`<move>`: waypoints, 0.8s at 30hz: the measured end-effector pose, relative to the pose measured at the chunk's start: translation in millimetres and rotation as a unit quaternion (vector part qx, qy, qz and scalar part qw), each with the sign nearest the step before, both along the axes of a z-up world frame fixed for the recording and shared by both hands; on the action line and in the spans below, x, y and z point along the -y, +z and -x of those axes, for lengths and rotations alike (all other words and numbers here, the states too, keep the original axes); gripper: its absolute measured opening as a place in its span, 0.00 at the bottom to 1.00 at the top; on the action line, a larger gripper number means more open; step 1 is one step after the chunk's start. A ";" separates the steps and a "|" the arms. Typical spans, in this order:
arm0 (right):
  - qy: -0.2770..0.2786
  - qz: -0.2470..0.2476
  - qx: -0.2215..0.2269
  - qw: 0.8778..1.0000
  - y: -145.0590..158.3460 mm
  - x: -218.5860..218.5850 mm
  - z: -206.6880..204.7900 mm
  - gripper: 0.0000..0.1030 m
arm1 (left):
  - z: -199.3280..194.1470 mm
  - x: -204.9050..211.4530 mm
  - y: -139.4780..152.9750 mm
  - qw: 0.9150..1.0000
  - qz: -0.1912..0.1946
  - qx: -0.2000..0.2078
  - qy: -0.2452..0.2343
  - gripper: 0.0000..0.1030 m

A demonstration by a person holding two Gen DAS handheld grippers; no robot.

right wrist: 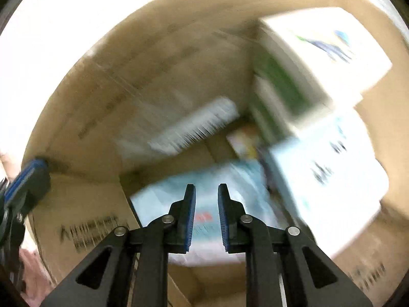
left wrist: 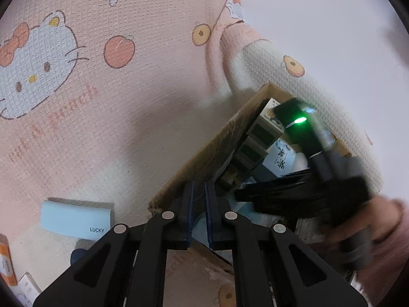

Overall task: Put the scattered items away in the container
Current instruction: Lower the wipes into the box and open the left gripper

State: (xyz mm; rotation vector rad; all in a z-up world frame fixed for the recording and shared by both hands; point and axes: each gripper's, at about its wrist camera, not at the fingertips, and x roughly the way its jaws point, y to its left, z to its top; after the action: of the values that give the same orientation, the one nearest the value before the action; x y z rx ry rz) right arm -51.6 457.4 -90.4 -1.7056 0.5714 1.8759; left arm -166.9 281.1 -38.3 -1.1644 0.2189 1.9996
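An open cardboard box [left wrist: 217, 143] sits on a pink cartoon-print blanket and holds several small packages. My left gripper [left wrist: 199, 186] hovers at the box's near corner, jaws a narrow gap apart, with nothing between them. My right gripper [right wrist: 206, 192] is inside the box [right wrist: 102, 97], jaws slightly apart and empty, above a pale blue packet [right wrist: 204, 179]. White and green cartons [right wrist: 306, 76] lie to its right. The right gripper's black body [left wrist: 319, 168] shows over the box in the left wrist view. The left gripper's blue pad [right wrist: 23, 181] shows at the box's left rim.
A pale blue case marked LUCKY [left wrist: 76, 220] lies on the blanket [left wrist: 115, 76] left of the box. An orange and white carton [left wrist: 6, 263] sits at the far lower left. The right wrist view is motion-blurred.
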 end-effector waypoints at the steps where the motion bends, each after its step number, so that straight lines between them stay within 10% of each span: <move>1: -0.010 0.001 0.022 1.000 0.8 0.3 -8.6 0.14 | -2.0 -0.4 0.4 1.000 0.000 0.001 -0.005 0.09; 16: 0.049 0.074 0.283 0.955 -82.5 42.6 -10.1 0.14 | 1.7 12.1 18.8 0.999 -0.031 0.011 -0.002 0.17; 24: 0.067 0.026 0.256 0.964 -81.6 51.9 15.5 0.14 | 9.2 56.5 40.8 0.997 -0.041 -0.040 0.054 0.32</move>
State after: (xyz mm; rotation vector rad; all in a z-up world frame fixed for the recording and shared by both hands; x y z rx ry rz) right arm -67.1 405.4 -172.1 -2.2025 0.3042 1.4178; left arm -176.0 224.7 2.5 -1.0660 0.1136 2.1319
